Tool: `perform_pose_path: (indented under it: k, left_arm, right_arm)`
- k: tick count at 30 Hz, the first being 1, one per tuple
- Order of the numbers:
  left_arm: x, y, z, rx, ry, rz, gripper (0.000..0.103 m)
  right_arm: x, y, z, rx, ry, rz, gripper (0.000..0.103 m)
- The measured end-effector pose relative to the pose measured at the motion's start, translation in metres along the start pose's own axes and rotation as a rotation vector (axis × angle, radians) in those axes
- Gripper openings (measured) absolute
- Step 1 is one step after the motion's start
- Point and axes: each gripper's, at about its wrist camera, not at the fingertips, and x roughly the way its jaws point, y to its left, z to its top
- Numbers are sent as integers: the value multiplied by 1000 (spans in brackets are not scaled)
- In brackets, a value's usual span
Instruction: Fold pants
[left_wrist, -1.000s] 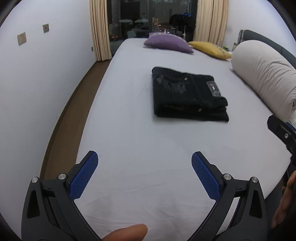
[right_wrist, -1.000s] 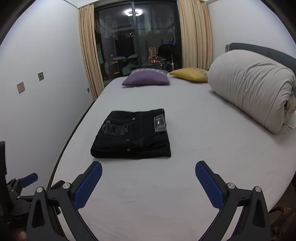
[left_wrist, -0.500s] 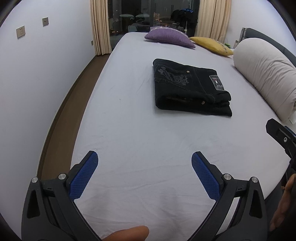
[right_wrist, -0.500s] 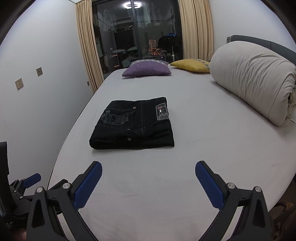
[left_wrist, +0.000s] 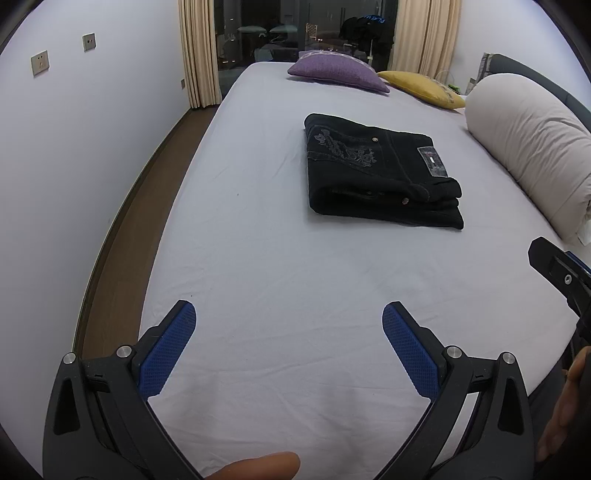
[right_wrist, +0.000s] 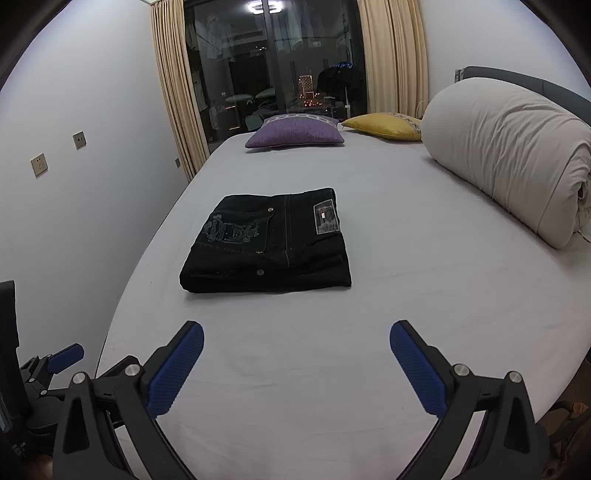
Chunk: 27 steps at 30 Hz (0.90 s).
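Lying folded on the bed (left_wrist: 258, 295), the pants (left_wrist: 380, 177) are untouched. Both the left tongs (left_wrist: 288, 343) and right tongs (right_wrist: 295, 354) are held apart; a careless brush could undo the stack.

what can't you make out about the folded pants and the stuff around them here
- black pants: underside and inner layers hidden by the top fold, both views.
- Patch lettering: too small to read.
- Rolled duvet: far end cut off by the right wrist view's edge.
- Right gripper in the left wrist view: only one finger shows, cut by the frame edge.
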Motion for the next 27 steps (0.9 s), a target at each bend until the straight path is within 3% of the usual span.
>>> perform_pose_path:
  k: [27]
  left_arm:
    - [0, -1, -2, 0, 4, 1, 103]
  right_arm:
    - [1, 1, -4, 2, 8, 4, 103]
